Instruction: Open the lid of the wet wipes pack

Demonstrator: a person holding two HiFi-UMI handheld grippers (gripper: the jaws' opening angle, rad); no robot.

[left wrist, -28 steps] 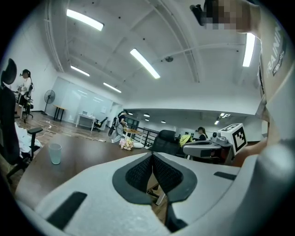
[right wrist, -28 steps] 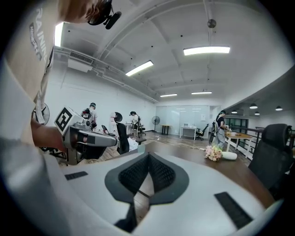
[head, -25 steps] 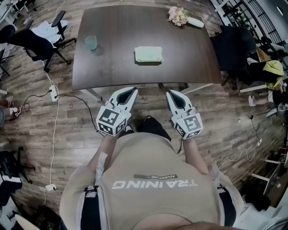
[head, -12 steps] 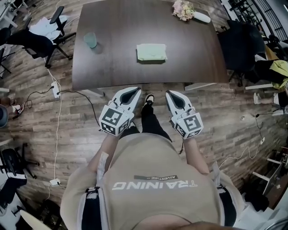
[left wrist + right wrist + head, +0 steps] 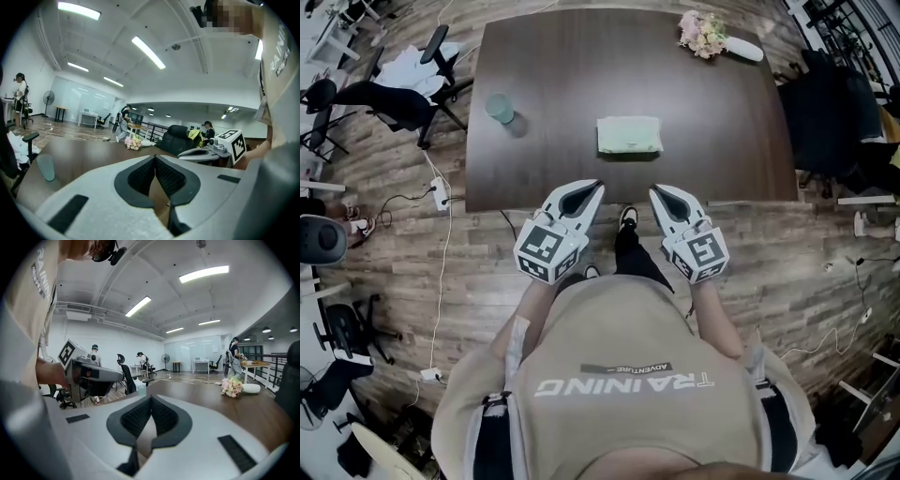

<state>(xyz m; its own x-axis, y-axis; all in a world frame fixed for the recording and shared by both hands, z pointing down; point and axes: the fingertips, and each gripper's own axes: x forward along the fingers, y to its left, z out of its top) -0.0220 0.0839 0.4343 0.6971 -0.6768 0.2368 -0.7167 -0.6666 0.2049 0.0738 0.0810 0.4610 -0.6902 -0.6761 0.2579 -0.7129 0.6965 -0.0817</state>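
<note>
Two closed, empty grippers at the near edge of the dark wooden surface (image 5: 553,84)

A person stands at the surface's near side with the left gripper (image 5: 596,185) and the right gripper (image 5: 657,190) side by side, tips pointing toward the surface. Each gripper has its jaws pressed together with nothing between them. The pale green wet wipes pack (image 5: 630,135) lies flat near the middle of the surface, apart from both grippers and touched by neither. A teal cup (image 5: 499,108) stands toward the left side, and a small bunch of flowers (image 5: 701,34) lies by the far right corner
</note>
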